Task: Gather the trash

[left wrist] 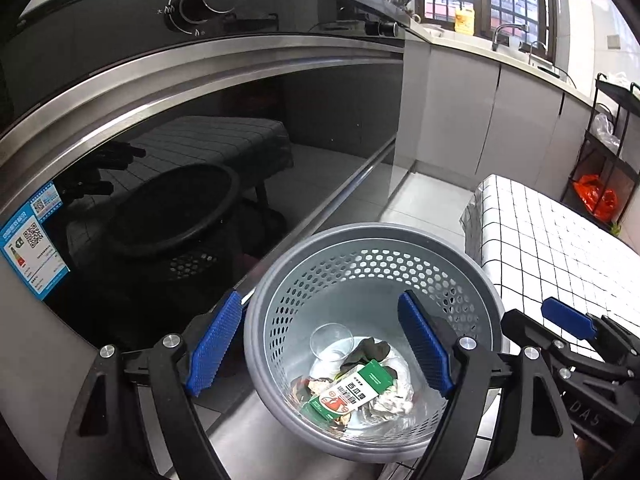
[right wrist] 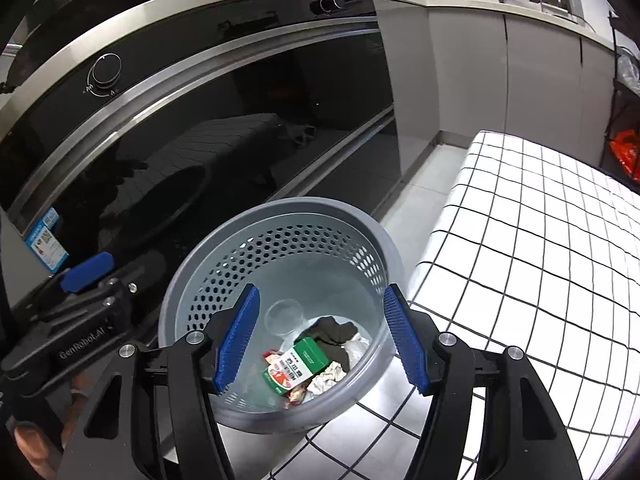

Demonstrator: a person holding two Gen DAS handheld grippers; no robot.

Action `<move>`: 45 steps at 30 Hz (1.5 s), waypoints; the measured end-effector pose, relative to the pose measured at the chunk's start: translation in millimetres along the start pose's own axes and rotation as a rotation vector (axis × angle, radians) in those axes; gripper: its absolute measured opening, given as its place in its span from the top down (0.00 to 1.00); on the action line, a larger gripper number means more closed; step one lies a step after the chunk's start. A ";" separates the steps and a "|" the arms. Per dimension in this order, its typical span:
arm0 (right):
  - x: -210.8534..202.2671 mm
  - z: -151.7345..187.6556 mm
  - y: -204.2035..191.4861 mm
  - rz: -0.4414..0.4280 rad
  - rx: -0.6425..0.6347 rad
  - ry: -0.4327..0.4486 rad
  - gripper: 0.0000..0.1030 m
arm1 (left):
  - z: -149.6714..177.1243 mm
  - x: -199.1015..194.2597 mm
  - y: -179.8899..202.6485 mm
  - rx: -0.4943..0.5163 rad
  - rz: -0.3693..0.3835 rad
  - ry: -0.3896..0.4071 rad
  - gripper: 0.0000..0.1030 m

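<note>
A grey perforated waste basket (left wrist: 376,230) (right wrist: 288,204) stands on the floor between the oven and a table. In it lie a clear plastic cup (left wrist: 331,340) (right wrist: 285,316), a green and white carton (left wrist: 352,390) (right wrist: 298,364), a dark cloth (left wrist: 370,350) (right wrist: 334,334) and crumpled paper (left wrist: 392,402) (right wrist: 328,376). My left gripper (left wrist: 320,300) hangs open over the basket's left rim, with nothing between its blue pads. My right gripper (right wrist: 321,288) is open above the basket's mouth, also holding nothing. Each gripper's pad (left wrist: 568,316) (right wrist: 86,266) shows at the edge of the other's view.
An oven with a black glass door (left wrist: 200,160) and a knob (left wrist: 204,0) fills the left side. A table with a white checked cloth (left wrist: 560,240) (right wrist: 540,240) stands right of the basket. A black rack holds an orange bag (left wrist: 596,196) at the far right.
</note>
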State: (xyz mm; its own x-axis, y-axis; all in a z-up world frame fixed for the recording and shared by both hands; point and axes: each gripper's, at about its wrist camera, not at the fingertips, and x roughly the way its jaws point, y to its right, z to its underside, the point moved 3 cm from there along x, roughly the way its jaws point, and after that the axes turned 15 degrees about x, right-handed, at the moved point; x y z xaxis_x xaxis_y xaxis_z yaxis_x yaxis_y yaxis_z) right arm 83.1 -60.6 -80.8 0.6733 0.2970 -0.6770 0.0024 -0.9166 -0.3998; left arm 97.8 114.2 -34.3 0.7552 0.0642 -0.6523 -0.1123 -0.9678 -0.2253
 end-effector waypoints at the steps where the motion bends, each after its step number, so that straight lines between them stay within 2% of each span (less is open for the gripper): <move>1: 0.5 0.7 0.1 0.013 0.001 0.003 0.37 | -0.4 -0.3 -0.7 -0.002 -0.003 0.000 0.20; 8: 1.5 3.5 -2.7 0.061 0.014 0.010 0.34 | 0.1 -2.3 -3.3 0.000 -0.036 0.002 0.19; 12: 0.4 1.3 -2.0 0.085 0.038 0.022 0.31 | 0.3 -3.1 -6.5 -0.010 -0.058 0.004 0.10; 20: -1.5 0.0 -0.7 0.091 0.069 0.014 0.30 | 2.3 -4.0 -9.7 -0.017 -0.058 0.006 0.09; 45: -5.2 1.1 -6.4 0.137 0.032 0.062 0.30 | 0.7 -4.2 -8.3 -0.014 -0.091 0.001 0.06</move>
State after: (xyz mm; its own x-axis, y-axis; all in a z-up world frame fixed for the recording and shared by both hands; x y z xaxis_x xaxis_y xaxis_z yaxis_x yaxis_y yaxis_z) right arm 78.9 -55.9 -75.3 0.7101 0.1521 -0.6875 -0.1155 -0.9380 -0.3268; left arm 95.1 122.1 -30.1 0.7624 0.1518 -0.6291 -0.0341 -0.9613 -0.2734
